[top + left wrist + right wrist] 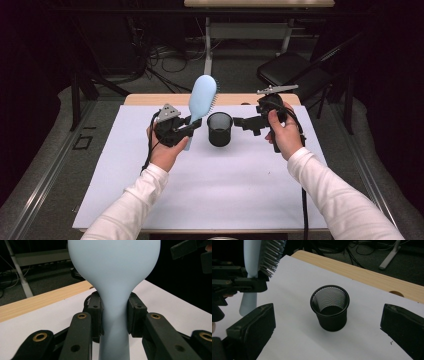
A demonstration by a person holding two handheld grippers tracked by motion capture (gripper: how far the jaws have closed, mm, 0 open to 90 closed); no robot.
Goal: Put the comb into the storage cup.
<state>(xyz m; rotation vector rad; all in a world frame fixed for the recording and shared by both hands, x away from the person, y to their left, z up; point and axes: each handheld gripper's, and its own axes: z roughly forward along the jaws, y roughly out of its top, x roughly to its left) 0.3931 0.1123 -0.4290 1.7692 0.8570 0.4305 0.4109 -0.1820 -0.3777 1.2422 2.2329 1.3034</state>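
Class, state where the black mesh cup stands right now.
In the high view the black mesh cup stands upright on the white sheet, mid-table, between the left tongs holding the blue hairbrush and the open right tongs.

Mesh cup (220,129) stands on the table (250,190), right of hairbrush (202,97).

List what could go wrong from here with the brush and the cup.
1. The left gripper pinches the hairbrush only at its narrow neck, so the heavy head may swing or slip.
2. The mesh cup stands free on the white sheet; a brush lowered off-centre could tip it.
3. The open right gripper hangs close beside the cup and might knock it.
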